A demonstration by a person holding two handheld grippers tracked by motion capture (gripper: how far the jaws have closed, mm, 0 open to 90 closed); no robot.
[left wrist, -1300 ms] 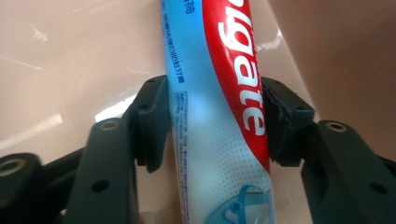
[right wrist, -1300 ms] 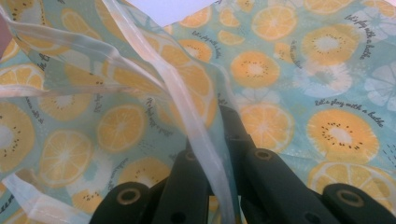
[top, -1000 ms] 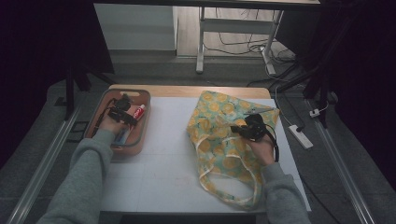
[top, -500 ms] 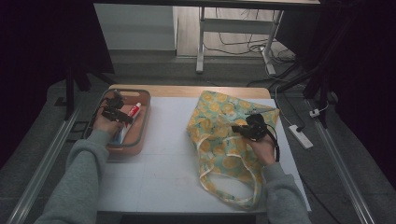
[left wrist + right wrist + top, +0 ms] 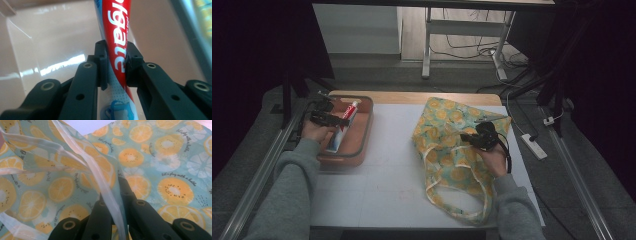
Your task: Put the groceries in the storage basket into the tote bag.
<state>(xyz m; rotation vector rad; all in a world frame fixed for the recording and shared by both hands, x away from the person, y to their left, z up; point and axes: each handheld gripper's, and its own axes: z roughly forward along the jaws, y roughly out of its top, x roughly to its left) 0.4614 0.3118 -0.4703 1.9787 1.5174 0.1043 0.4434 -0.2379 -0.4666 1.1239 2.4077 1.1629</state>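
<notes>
A red and white toothpaste tube (image 5: 348, 114) hangs over the brown tray (image 5: 362, 145) at the table's left. My left gripper (image 5: 329, 119) is shut on it. In the left gripper view the pads (image 5: 102, 62) pinch the tube (image 5: 116, 37) from both sides. The jaws have just been closing on the tube. A cloth bag with an orange-slice print (image 5: 452, 150) lies at the right of the white mat. My right gripper (image 5: 472, 139) rests on it, shut on the bag's rim fabric and pale strap (image 5: 100, 180) near the opening.
The white mat (image 5: 392, 170) covers the table between tray and bag. The bag's looped handles (image 5: 462, 210) trail toward the front edge. Metal rails (image 5: 262, 170) run along both sides of the table. A power strip (image 5: 533, 146) lies on the floor at the right.
My left hand has risen a little and drifted left over the tray, taking the toothpaste tube with it. The right hand and the bag have stayed put.
</notes>
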